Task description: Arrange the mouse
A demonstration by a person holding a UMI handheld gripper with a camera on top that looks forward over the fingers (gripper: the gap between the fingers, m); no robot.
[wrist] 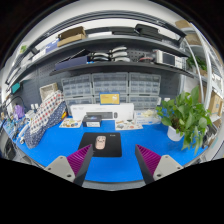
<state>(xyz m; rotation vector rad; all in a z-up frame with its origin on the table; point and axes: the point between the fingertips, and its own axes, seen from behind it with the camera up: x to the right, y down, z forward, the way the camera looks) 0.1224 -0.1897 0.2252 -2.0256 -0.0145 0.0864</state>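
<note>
Resting pale mouse [100, 143] on dark pad [109, 146]

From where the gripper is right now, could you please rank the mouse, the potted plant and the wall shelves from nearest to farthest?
The gripper is open.
1. Mouse: on the black mat, just ahead of the fingers.
2. Potted plant: off to the right, on the blue table.
3. Wall shelves: beyond the table, high on the back wall.

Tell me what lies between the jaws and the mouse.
Only the dark mouse pad on the blue table: the mouse rests on it just ahead of the open gripper, nothing else in that stretch, as the gripper view shows.
</note>
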